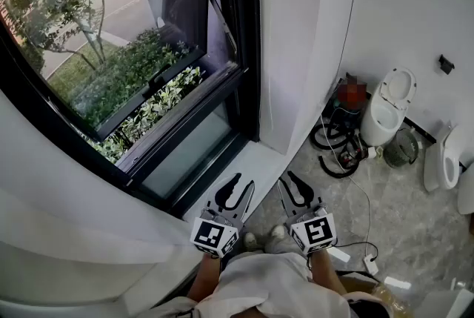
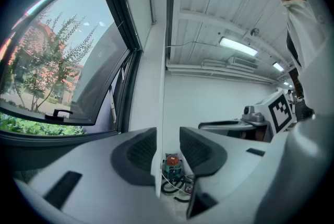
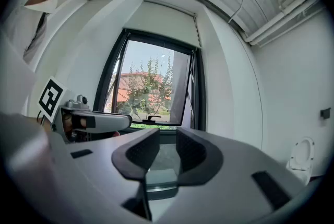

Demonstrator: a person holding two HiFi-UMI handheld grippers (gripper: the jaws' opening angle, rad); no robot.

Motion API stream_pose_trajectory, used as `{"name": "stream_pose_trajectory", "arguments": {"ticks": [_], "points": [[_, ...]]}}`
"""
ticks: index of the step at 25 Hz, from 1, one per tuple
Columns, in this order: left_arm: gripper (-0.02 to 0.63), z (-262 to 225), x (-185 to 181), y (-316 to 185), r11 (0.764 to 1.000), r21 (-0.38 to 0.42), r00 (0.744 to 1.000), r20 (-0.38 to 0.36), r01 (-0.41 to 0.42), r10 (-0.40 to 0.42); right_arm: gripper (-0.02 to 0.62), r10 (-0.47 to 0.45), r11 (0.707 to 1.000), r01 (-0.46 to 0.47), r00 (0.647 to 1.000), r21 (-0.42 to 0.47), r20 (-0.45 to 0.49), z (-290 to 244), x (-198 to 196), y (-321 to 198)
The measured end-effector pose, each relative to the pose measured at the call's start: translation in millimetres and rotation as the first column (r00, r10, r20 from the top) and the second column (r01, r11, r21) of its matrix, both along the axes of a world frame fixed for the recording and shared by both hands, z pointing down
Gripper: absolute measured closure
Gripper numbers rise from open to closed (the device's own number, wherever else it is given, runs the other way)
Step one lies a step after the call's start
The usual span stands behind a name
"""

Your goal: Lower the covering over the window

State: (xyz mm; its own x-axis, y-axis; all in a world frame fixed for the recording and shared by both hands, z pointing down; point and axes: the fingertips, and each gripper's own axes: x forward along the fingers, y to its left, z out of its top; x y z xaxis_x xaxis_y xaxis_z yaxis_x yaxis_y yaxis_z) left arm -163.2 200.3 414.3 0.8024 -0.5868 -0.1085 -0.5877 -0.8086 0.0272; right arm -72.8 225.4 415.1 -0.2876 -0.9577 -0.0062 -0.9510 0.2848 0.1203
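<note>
The left gripper (image 2: 168, 138) and right gripper (image 3: 163, 138) have released, empty fingers. The blind (image 3: 163, 20), upper centre, looks light and soft. Probably best grasped by its bottom edge.

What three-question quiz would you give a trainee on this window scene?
1. True or false: the white blind already covers the whole window.
2. What is between the jaws of the left gripper? A a cord; B nothing; C a cloth.
3. In the head view, name the white fixture with its lid raised beside the black hoses.

Key: 1 false, the blind sits at the top and the glass is bare; 2 B, jaws apart and empty; 3 toilet.
</note>
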Motion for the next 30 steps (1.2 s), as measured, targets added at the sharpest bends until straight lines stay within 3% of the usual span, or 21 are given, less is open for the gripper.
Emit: {"name": "stream_pose_trajectory", "arguments": {"ticks": [17, 30], "points": [[0.463, 14, 3, -54, 0.999, -0.034, 1.000, 0.015, 0.014, -0.013, 0.486, 0.049, 0.998, -0.048, 0.999, -0.048, 0.017, 17, 11, -50], [0.469, 23, 42, -113, 0.999, -0.039, 0.999, 0.054, 0.009, -0.006, 0.486, 0.032, 0.998, -0.030, 0.999, -0.063, 0.028, 28, 42, -115]]}}
